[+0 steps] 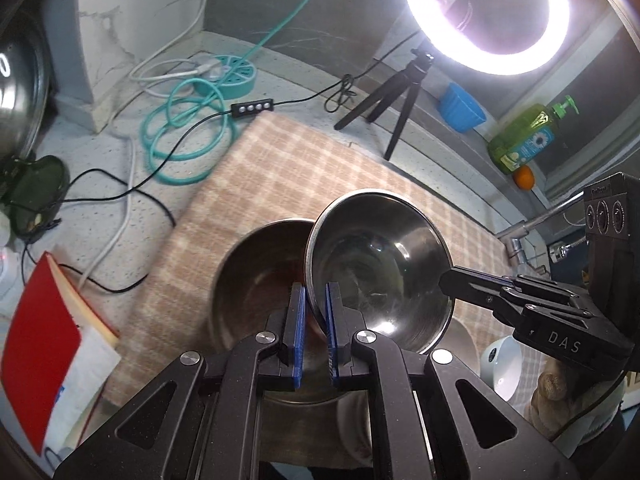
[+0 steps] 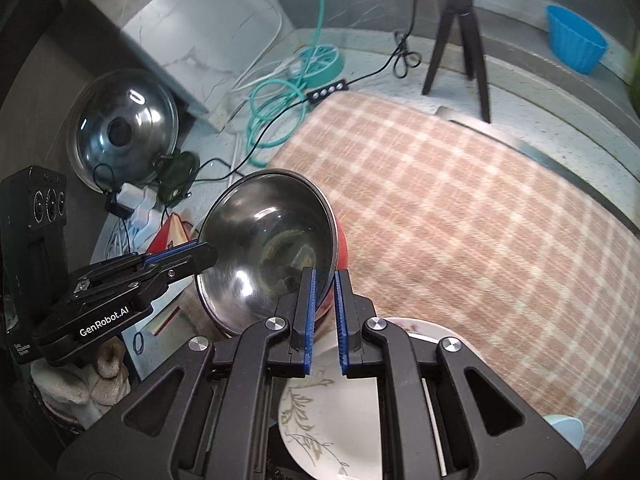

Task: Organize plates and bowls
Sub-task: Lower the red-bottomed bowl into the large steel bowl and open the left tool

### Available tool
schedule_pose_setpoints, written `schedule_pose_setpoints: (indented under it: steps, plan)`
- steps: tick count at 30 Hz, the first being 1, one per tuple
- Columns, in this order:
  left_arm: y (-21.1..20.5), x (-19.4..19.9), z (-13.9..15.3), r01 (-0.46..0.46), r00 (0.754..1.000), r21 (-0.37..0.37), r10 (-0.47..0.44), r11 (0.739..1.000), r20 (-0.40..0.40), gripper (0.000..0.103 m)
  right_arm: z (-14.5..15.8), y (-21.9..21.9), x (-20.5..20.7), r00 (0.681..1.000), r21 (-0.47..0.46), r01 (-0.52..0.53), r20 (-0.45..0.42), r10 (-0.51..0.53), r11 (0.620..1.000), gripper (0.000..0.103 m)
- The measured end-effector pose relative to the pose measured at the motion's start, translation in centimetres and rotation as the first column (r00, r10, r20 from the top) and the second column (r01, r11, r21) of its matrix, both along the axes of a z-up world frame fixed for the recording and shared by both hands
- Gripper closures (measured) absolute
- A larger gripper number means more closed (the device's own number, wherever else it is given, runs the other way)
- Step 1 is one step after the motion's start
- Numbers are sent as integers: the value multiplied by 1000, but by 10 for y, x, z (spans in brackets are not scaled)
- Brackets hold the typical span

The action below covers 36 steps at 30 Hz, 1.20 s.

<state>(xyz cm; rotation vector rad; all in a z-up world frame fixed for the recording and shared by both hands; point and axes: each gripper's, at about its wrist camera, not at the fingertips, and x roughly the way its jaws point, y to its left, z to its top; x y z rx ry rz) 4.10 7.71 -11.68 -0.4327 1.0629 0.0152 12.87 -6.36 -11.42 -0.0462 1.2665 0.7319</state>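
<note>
Carried over the checked cloth [image 1: 304, 168] by both grippers: a steel bowl [image 1: 380, 264], tilted on edge. Left gripper [image 1: 314, 312] clamped on the near rim, right gripper [image 2: 325, 304] clamped on the opposite rim, blue pads [image 2: 310, 312] pinching thin metal. Held clear of the cloth, just above and overlapping a second bowl [image 1: 260, 280] standing upright below. Judged mid-way through sorting: likely heading for nesting in that second bowl, not yet set down. Held bowl empty, showing only reflections; lower bowl apparently empty too. Left to sort, by the look of it: a floral plate [image 2: 320, 412] lying under the right gripper and a small white bowl [image 1: 502, 368] at the cloth's edge, contents hard to tell.
</note>
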Motion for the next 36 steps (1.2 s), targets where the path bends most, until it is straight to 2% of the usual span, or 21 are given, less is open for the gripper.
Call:
schedule_pose_setpoints:
  steps: [9,19,24,28,32,36]
  plan:
    - [11,-2,-19,33,997,51,-29,998,-72,95,-30,19,-4,998,-51,-36,-50,34,998,93]
    - [12,2,-31,72,990,103,-59,992,-126,95,-48,31,-6,996,-85,-61,-71,55,995,92]
    - [9,3,-32,101,987,142,-81,985,-140,94,-49,33,-6,996,-99,-63,-66,57,993,90]
    - [7,4,-30,113,986,165,-91,980,-138,87,-45,32,-5,997,-88,-57,-56,52,994,88]
    - [7,4,-27,126,986,191,-101,973,-132,87,-36,28,-4,999,-80,-45,-35,42,996,76]
    - [8,5,-25,129,986,193,-106,973,-128,87,-31,24,-4,999,-68,-36,-30,34,997,76]
